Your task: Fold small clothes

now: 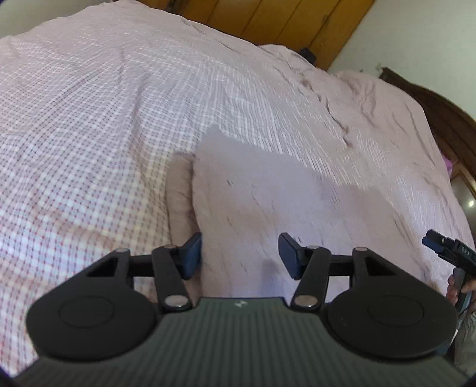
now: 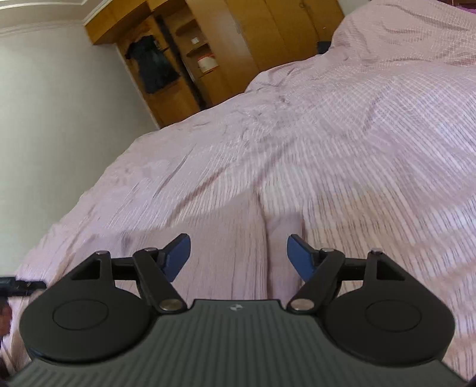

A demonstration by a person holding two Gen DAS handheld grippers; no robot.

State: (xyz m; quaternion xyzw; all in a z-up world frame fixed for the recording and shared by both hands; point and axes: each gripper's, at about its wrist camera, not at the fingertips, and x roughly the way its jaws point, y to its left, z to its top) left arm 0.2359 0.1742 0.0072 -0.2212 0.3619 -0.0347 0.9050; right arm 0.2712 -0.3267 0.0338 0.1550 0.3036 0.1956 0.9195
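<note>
Pink garment [image 1: 267, 202] lies partly folded on bed [image 1: 89, 119]; left hand-held gripper [image 1: 239, 256] and right hand-held gripper [image 2: 238, 257] both apart, empty; more folds likely remain.

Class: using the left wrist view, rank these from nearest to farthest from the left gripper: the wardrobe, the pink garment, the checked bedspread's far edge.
1. Pink garment: just ahead of the left gripper.
2. Bedspread's far edge: top of view.
3. Wardrobe: beyond the bed.
</note>
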